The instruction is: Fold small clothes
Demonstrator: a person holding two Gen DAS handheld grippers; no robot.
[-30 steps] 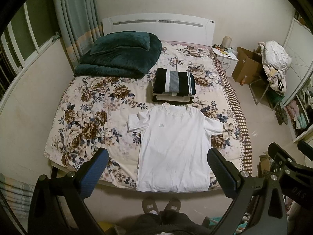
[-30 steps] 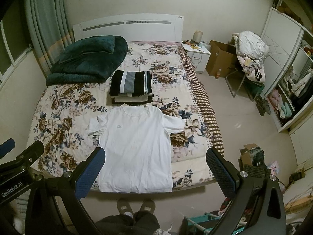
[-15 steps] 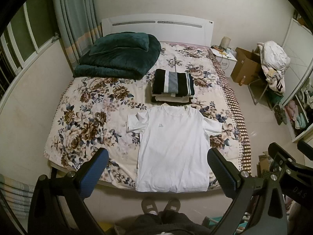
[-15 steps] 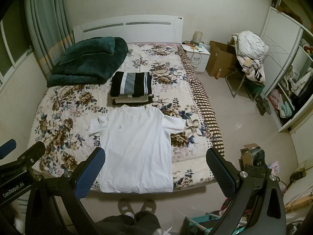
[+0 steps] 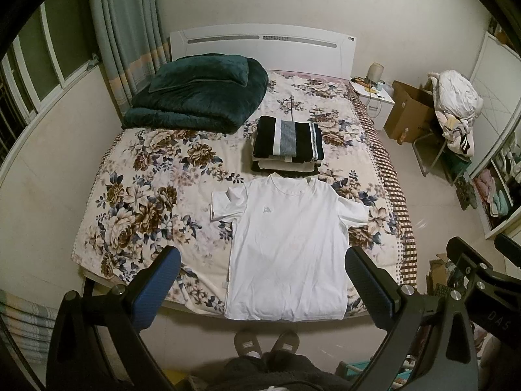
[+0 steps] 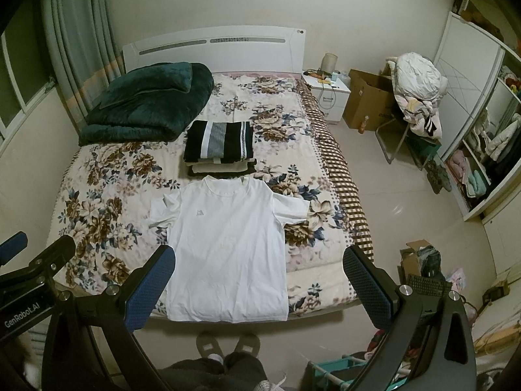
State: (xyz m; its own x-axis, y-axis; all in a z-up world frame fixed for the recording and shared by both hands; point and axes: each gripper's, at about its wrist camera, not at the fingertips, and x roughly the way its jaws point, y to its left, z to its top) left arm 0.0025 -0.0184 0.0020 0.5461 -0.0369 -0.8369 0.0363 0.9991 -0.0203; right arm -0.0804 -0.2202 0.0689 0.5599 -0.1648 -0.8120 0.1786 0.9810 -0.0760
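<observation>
A white T-shirt (image 5: pixel 286 244) lies flat and face up at the near edge of the floral bed (image 5: pixel 140 195), collar toward the headboard; it also shows in the right wrist view (image 6: pixel 228 244). Behind its collar sits a stack of folded clothes (image 5: pixel 288 143) topped by a black and grey striped piece, also seen in the right wrist view (image 6: pixel 219 145). My left gripper (image 5: pixel 260 286) is open and empty, held high above the bed's foot. My right gripper (image 6: pixel 259 286) is open and empty at the same height.
A folded dark green blanket (image 5: pixel 198 94) lies at the bed's head on the left. A nightstand (image 6: pixel 327 94), cardboard box (image 6: pixel 368 101) and a chair piled with laundry (image 6: pixel 416 94) stand to the right. My slippered feet (image 5: pixel 265 345) stand at the foot of the bed.
Both views have drifted slightly; the bed and shirt sit a touch lower and nearer the frame centre. Both grippers stay open and nothing on the bed has moved.
</observation>
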